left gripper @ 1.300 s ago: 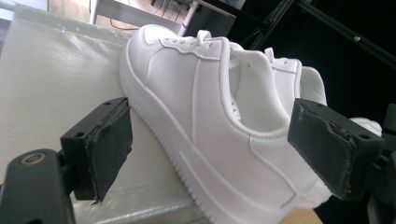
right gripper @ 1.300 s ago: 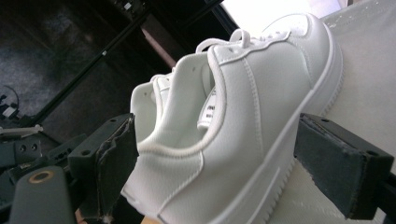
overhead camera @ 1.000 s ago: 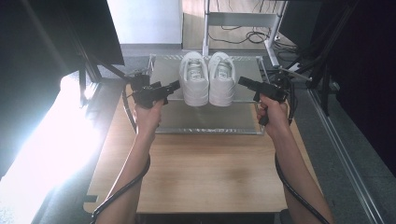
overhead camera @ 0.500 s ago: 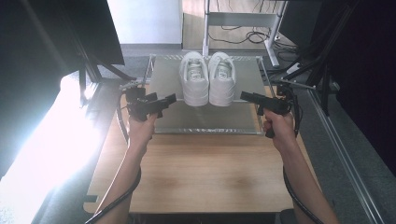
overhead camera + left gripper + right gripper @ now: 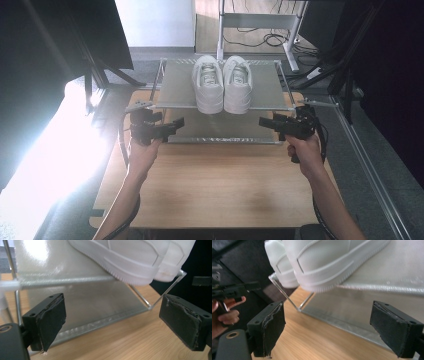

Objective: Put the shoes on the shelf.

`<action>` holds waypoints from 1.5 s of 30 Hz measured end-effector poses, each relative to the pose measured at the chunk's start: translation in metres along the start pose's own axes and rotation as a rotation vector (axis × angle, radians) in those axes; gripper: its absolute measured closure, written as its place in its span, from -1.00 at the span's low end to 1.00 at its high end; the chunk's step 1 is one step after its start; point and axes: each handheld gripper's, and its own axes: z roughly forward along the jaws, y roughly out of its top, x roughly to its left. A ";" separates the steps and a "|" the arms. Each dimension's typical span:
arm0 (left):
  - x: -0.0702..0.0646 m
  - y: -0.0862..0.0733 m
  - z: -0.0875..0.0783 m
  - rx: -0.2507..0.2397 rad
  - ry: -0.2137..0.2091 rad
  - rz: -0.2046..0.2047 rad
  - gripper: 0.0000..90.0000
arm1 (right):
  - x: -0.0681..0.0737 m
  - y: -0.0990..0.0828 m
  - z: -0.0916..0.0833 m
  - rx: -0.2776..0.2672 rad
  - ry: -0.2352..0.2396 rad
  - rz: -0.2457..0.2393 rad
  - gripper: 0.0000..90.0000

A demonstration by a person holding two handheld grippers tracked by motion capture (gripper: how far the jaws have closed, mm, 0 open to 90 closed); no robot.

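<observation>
**Two open grippers flank a pair of white shoes on a metal rack**

From above, the left gripper (image 5: 176,124) sits at the left front corner of the rack (image 5: 175,90), held level and pointing inward toward the middle. Its jaws stand spread with nothing between them, and they have just been opening wider. The left gripper's own view adds what the high view cannot: the worn black pads (image 5: 51,321) seen up close, the underside of the rack's top shelf, and the ribbed sole edge of the shoes (image 5: 130,258) jutting past the front rail above them.

In the middle, the shoes (image 5: 222,82) rest side by side on the top shelf, toes toward the person and slightly over the front edge. The lower shelf (image 5: 220,131) lies below, on the wooden table (image 5: 215,185). The high view alone gives the whole layout, with both forearms coming in from the bottom.

At the right front corner, the right gripper (image 5: 262,121) also points inward, jaws apart and holding nothing. Its own view looks across under the shoes (image 5: 322,262) to the far side, where the person's other hand (image 5: 224,315) grips the left gripper (image 5: 258,285), a sight the left gripper's view does not return. Both grippers are apart from the shoes.
</observation>
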 end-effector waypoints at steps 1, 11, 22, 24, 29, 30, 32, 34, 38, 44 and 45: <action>0.000 -0.002 -0.001 0.005 0.002 0.006 -0.85 | 0.000 -0.002 -0.001 0.006 -0.004 -0.007 -0.72; -0.011 -0.027 -0.007 0.028 0.024 0.092 -0.88 | 0.006 -0.034 -0.011 0.086 -0.101 -0.161 -0.75; -0.012 -0.071 -0.003 0.076 0.037 0.127 -0.93 | 0.000 -0.077 -0.010 0.133 -0.147 -0.219 -0.83; -0.010 -0.080 -0.003 0.086 0.047 0.128 -0.93 | -0.002 -0.084 -0.010 0.134 -0.153 -0.223 -0.83; -0.009 -0.101 -0.001 0.102 0.057 0.133 -0.96 | -0.006 -0.106 -0.006 0.152 -0.176 -0.236 -0.85; -0.009 -0.106 0.000 0.105 0.063 0.141 -0.96 | -0.007 -0.110 -0.004 0.159 -0.184 -0.244 -0.86; -0.010 -0.113 0.002 0.112 0.072 0.150 -0.97 | -0.007 -0.118 -0.002 0.170 -0.199 -0.259 -0.87; -0.012 -0.121 0.004 0.125 0.079 0.163 -0.98 | -0.008 -0.126 0.001 0.179 -0.211 -0.273 -0.90; -0.015 -0.139 0.010 0.153 0.088 0.183 -1.00 | -0.010 -0.140 0.004 0.189 -0.230 -0.288 -0.96; -0.020 -0.162 0.020 0.181 0.100 0.188 -1.00 | -0.016 -0.160 0.008 0.226 -0.262 -0.298 -1.00; -0.020 -0.166 0.022 0.189 0.105 0.190 -1.00 | -0.017 -0.163 0.008 0.233 -0.270 -0.300 -1.00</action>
